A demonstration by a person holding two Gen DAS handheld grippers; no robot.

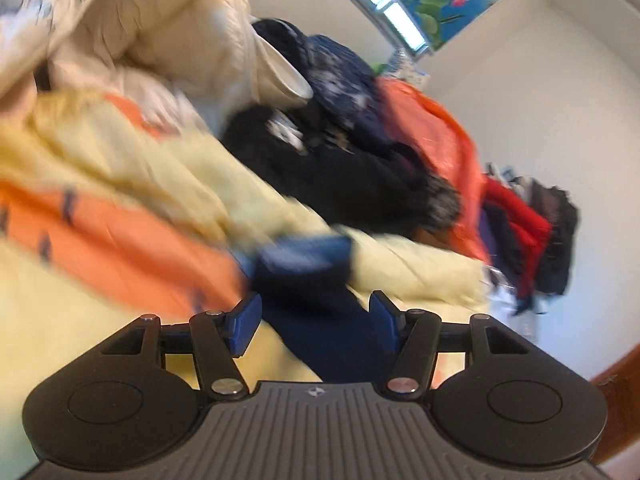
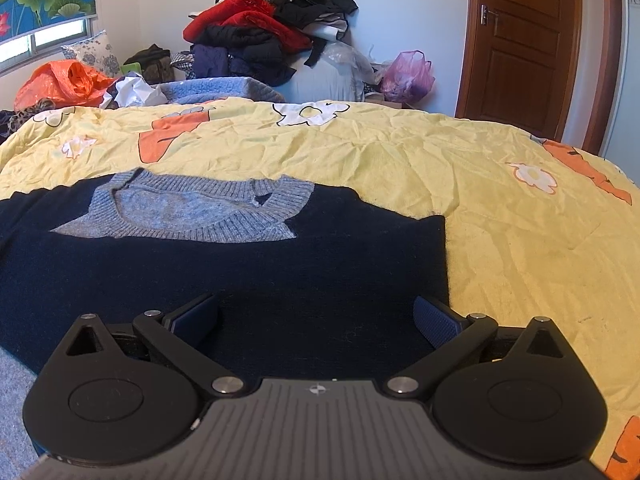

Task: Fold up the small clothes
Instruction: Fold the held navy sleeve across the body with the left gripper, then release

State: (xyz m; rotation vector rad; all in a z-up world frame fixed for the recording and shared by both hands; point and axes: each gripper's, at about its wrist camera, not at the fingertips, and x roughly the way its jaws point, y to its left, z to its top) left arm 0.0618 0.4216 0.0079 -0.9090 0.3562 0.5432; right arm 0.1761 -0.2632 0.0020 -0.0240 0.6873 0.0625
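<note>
While the navy sweater (image 2: 224, 264) lies spread flat on the yellow bedcover (image 2: 400, 152), its grey ribbed collar (image 2: 188, 212) pointing away from the camera, the folding looks to be between moves rather than mid-fold.

On the left side, the left tool (image 1: 314, 320) stands with its blue pads apart; dark navy cloth (image 1: 316, 312) shows between them, but the pads do not press on it, so I judge it is not held. That view is badly smeared by motion, so just where the cloth's edge runs cannot be told.

On the right side, the right tool (image 2: 316, 320) hovers over the sweater's near part, fingers spread wide and nothing clamped.

The next move, as I judge it, calls for each tool to close on an edge of the sweater, likely a side or the hem, and carry it over the body.

Only the right view shows the whole garment, the heap of clothes (image 2: 264, 28) beyond the bed and the wooden door (image 2: 524, 40). Only the left view shows the cream quilt (image 1: 160, 28) bunched at the bed's far side.
</note>
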